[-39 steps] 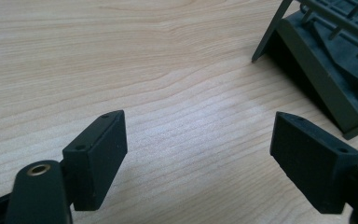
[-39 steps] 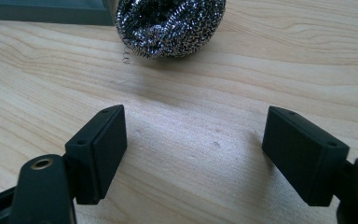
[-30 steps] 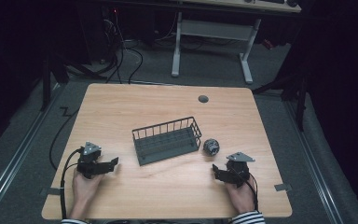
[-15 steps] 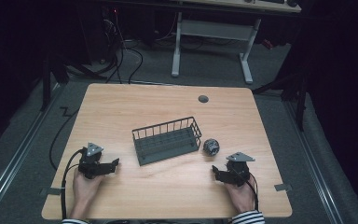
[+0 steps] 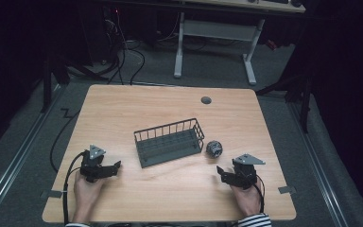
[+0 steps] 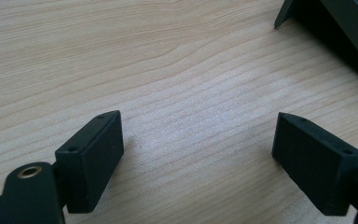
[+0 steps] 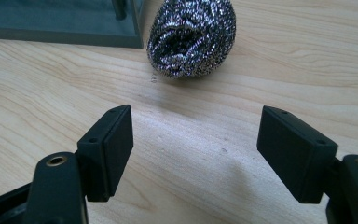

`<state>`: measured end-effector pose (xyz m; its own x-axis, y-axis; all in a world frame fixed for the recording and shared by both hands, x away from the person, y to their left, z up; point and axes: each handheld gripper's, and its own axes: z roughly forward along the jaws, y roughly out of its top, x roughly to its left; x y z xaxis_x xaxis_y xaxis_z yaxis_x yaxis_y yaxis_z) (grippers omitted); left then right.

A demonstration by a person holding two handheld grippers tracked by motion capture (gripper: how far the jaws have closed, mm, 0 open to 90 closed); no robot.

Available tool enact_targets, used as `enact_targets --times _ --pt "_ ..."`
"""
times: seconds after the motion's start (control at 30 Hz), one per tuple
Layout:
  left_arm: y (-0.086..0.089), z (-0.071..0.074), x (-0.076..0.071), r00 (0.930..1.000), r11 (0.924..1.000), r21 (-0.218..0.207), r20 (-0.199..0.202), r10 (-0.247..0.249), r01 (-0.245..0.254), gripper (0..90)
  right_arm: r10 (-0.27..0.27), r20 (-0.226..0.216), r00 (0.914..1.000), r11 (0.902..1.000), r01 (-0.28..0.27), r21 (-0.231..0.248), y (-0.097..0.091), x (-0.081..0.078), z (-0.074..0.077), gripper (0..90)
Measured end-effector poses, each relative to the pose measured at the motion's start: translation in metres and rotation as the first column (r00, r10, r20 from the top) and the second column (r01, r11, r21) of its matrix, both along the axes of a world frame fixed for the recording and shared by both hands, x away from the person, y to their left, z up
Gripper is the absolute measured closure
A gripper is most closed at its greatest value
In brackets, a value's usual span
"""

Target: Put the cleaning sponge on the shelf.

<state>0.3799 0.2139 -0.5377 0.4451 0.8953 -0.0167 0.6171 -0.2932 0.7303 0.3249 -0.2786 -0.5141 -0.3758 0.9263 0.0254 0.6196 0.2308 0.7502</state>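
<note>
the steel wool scourer (image 7: 192,38) sits on the bare table (image 5: 170,104), just beside the right end of the wire basket (image 5: 169,142), near but apart from it. it is roundish, so no long axis matters. from the right gripper (image 7: 196,154) it lies straight ahead, a little left of centre; that gripper's jaws have just been closing yet stand apart with only wood between them. the left gripper (image 6: 200,163), jaws wide and empty, rests beyond the basket, much farther off.
</note>
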Motion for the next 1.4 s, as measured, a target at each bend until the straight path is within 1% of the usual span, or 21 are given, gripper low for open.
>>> enact_targets --times 0.03,0.1,0.23,0.27,0.43,0.47,0.53,0.63,0.73,0.77,0.8,0.83,0.9,0.93,0.97,1.0,1.1,1.17,1.33,1.4 --pt "0.0 0.0 0.0 1.0 1.0 0.0 0.0 0.0 0.0 17.0 -0.001 -0.004 1.0 1.0 0.001 -0.001 0.0 0.0 0.003 27.0" --pt "0.0 0.0 0.0 1.0 1.0 0.001 0.0 0.0 0.0 16.9 0.007 0.006 1.0 0.9999 -0.006 -0.009 0.0 0.001 0.008 27.1" --pt "0.0 0.0 0.0 1.0 1.0 0.0 0.001 0.001 -0.001 16.9 0.012 0.015 0.9998 0.9999 -0.012 -0.002 0.001 0.003 0.014 27.5" --pt "0.0 0.0 0.0 1.0 1.0 0.0 0.001 0.001 -0.001 16.9 0.018 0.018 0.9997 0.9998 -0.018 0.002 0.003 0.006 0.018 27.5" --pt "0.0 0.0 0.0 1.0 1.0 0.001 0.0 0.001 -0.001 16.8 0.028 0.026 0.9993 0.9996 -0.028 0.004 0.006 0.014 0.025 27.0" --pt "0.0 0.0 0.0 1.0 1.0 0.001 0.0 0.001 -0.001 16.8 0.036 0.031 0.9989 0.9993 -0.036 0.01 0.008 0.019 0.028 25.8" --pt "0.0 0.0 0.0 1.0 1.0 0.001 0.0 0.001 -0.001 16.8 0.028 0.026 0.9993 0.9995 -0.029 0.011 0.009 0.025 0.029 22.9" --pt "0.0 0.0 0.0 1.0 1.0 0.001 0.001 0.001 -0.001 16.8 0.028 0.014 0.9995 0.9993 -0.029 0.023 0.011 0.035 0.03 21.3" --pt "0.0 0.0 0.0 1.0 1.0 0.001 0.0 0.001 -0.001 16.8 0.024 0.002 0.9997 0.9994 -0.024 0.024 0.012 0.039 0.03 20.7" --pt "0.0 0.0 0.0 1.0 1.0 0.0 0.001 0.002 -0.002 16.8 0.026 -0.007 0.9996 0.9995 -0.026 0.017 0.014 0.045 0.029 20.3" --pt "0.0 0.0 0.0 1.0 1.0 0.0 0.001 0.002 -0.002 16.8 0.026 -0.007 0.9996 0.9995 -0.026 0.017 0.014 0.045 0.029 20.3" --pt "0.0 0.0 0.0 1.0 1.0 0.001 0.0 0.001 -0.001 16.8 0.021 -0.007 0.9998 0.9998 -0.021 0.007 0.015 0.049 0.028 20.3" --pt "0.0 0.0 0.0 1.0 1.0 0.001 0.0 0.001 -0.001 16.8 0.02 -0.015 0.9997 0.9998 -0.02 0.006 0.016 0.051 0.027 20.0" --pt "0.0 0.0 0.0 1.0 1.0 0.002 0.0 0.001 -0.001 16.8 0.019 -0.019 0.9996 0.9998 -0.019 -0.001 0.018 0.055 0.025 20.0" --pt "0.0 0.0 0.0 1.0 1.0 0.001 0.0 0.001 -0.001 16.8 0.019 -0.019 0.9996 0.9998 -0.019 -0.001 0.018 0.055 0.025 20.0" --pt "0.0 0.0 0.0 1.0 1.0 0.002 0.0 0.001 -0.001 16.8 0.012 -0.025 0.9996 0.9999 -0.012 0.005 0.019 0.058 0.024 19.7" --pt "0.0 0.0 0.0 1.0 1.0 0.002 0.0 0.001 -0.001 16.8 0.008 -0.019 0.9998 0.9999 -0.008 0.008 0.019 0.062 0.024 19.7" --pt "0.0 0.0 0.0 1.0 1.0 0.002 0.0 0.002 -0.002 16.8 0.006 -0.023 0.9997 0.9998 -0.005 0.016 0.02 0.064 0.024 19.6" --pt "0.0 0.0 0.0 1.0 1.0 0.002 0.0 0.002 -0.002 16.8 0.012 -0.037 0.9992 0.9999 -0.012 0.008 0.024 0.07 0.021 19.6" --pt "0.0 0.0 0.0 1.0 1.0 0.002 0.001 0.002 -0.002 16.8 0.013 -0.049 0.9987 0.9999 -0.013 0.006 0.025 0.072 0.017 19.6"
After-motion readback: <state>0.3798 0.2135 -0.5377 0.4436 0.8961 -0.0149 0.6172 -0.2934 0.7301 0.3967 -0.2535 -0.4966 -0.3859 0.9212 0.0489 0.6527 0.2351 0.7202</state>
